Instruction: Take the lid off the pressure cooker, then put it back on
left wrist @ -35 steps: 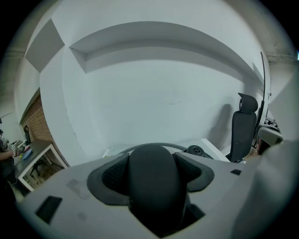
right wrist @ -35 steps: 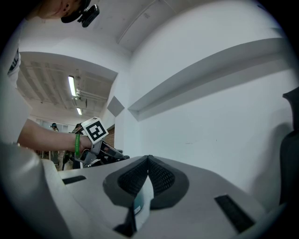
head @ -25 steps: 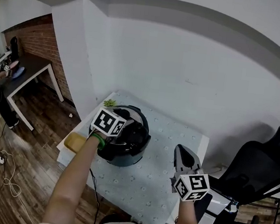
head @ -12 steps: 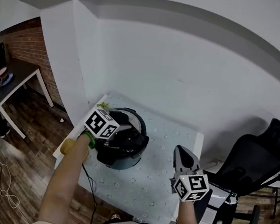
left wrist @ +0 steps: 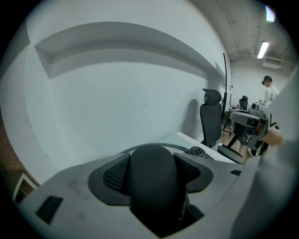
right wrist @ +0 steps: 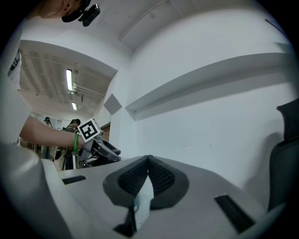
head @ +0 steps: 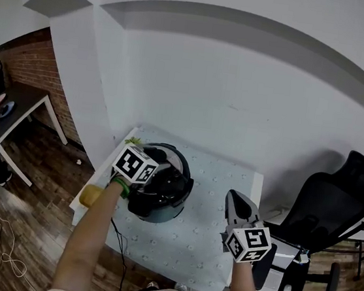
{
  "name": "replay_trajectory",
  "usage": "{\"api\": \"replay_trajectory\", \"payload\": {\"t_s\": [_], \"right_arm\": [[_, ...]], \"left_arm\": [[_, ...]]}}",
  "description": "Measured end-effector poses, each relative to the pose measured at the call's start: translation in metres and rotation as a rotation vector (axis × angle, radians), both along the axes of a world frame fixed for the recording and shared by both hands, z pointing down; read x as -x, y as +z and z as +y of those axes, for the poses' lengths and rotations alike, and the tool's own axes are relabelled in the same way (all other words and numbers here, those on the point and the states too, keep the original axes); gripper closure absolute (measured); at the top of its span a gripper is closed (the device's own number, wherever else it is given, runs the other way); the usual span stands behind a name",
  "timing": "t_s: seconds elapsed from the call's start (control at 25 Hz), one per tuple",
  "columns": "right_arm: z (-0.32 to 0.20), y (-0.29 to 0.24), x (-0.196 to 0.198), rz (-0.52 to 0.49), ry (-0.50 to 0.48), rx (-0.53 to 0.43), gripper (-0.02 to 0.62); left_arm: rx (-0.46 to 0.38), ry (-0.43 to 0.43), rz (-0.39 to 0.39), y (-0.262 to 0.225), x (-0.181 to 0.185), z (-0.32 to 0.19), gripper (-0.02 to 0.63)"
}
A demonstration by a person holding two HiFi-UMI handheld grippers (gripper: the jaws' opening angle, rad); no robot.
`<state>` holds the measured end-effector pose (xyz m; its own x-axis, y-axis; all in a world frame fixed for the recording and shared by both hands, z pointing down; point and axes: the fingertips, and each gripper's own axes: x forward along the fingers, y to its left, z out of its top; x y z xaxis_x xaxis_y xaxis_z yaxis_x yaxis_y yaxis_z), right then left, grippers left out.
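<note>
- My left claw (left wrist: 152,161) has just been closing and now clamps the black lid handle (left wrist: 154,186) from both sides.
- The lid (head: 175,159) sits on the pressure cooker (head: 161,208), which stands on the desk (head: 204,236).
- My right claw (right wrist: 148,161), jaws together and empty, hovers well apart from the cooker.

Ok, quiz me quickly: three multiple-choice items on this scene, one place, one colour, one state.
1. The pressure cooker stands: A on a stove; B on the left half of the table; C on a shelf.
2. The office chair is: A black; B red; C white.
3. The left gripper has its jaws: A together, empty; B on a spoon; C on the lid's handle.
1 B: it sits on the clothed table, left of the right gripper.
2 A: black in the head view.
3 C: the dark handle fills the gap between the pads, which have just been closing on it.
</note>
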<state>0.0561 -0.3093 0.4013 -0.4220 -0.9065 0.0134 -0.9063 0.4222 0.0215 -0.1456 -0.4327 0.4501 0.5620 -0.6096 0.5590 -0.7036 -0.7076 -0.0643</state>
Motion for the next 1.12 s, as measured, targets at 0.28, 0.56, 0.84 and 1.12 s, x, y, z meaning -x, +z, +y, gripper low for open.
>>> {"api": "replay_trajectory", "payload": {"t_s": [0.28,0.56,0.84,1.12], "right_arm": [[0.001,-0.002,0.001,-0.009,-0.011,-0.009,0.595],[0.006,-0.013,-0.001,-0.017,-0.016,-0.035,0.595],[0.02,-0.021,-0.027,-0.016,0.032,-0.052,0.595],[0.049,-0.026,-0.083,0.0,0.153,-0.054,0.595]], "left_arm": [[-0.037,-0.037,0.014,-0.03,0.0,-0.001,0.316],[-0.09,-0.034,0.028,-0.074,-0.009,0.009,0.316],[-0.097,0.024,0.051,-0.087,-0.048,0.03,0.316],[-0.083,0.156,0.082,-0.083,-0.126,0.052,0.316]]}}
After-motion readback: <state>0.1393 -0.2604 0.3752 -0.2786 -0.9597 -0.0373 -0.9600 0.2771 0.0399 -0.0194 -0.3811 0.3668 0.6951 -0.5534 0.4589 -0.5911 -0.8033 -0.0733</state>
